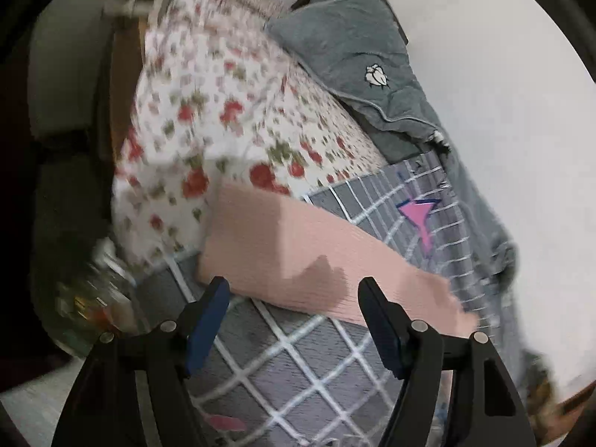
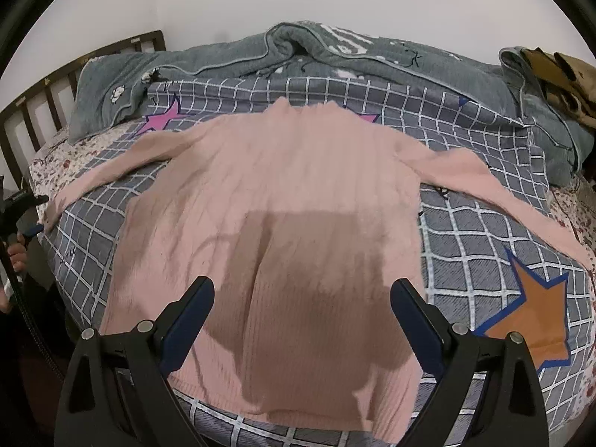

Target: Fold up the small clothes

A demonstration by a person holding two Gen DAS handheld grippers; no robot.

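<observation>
A pink ribbed sweater (image 2: pixel 283 201) lies flat on the grey checked bed cover (image 2: pixel 480 223), front hem nearest, both sleeves spread out to the sides. My right gripper (image 2: pixel 301 290) is open and empty, hovering over the sweater's lower body. My left gripper (image 1: pixel 294 290) is open and empty, just above the end of the sweater's left sleeve (image 1: pixel 298 249). The left gripper also shows at the far left of the right wrist view (image 2: pixel 26 219), beside that sleeve's cuff.
A grey quilt (image 2: pixel 335 59) is bunched along the far side of the bed against the white wall. A floral sheet (image 1: pixel 208 111) covers the head end near the dark wooden headboard (image 2: pixel 44 104). A brown item (image 2: pixel 566 78) lies at the far right.
</observation>
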